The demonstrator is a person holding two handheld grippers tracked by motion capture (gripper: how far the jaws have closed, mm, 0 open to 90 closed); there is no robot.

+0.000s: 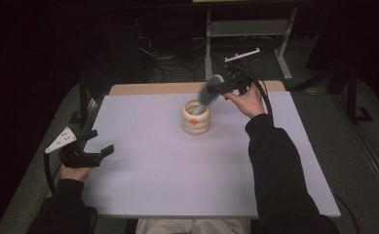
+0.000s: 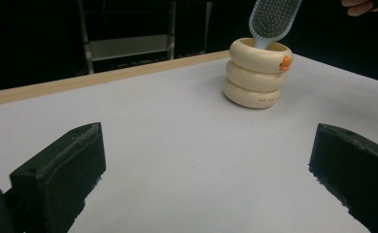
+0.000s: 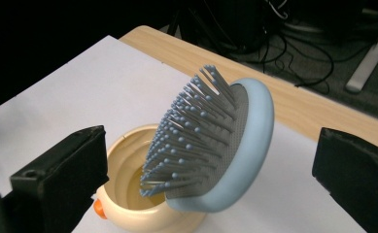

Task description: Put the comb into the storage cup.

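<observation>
brush standing in the cup

a blue brush (image 1: 210,91) sits handle-down in a cream ringed cup (image 1: 196,117) near the far middle of the white table (image 1: 177,180), with its head leaning out over the rim toward the right. the bristles (image 3: 186,141) face the person's left. the cup has a small orange mark (image 2: 286,62) on its rim.

right gripper (image 1: 235,83) is up just beside the brush head, jaws wide apart on either side of it in the right gripper view, not touching it as far as i can tell.

left gripper (image 1: 90,146) is low at the near left edge of the table, well apart from the cup, jaws spread with nothing between them.
</observation>
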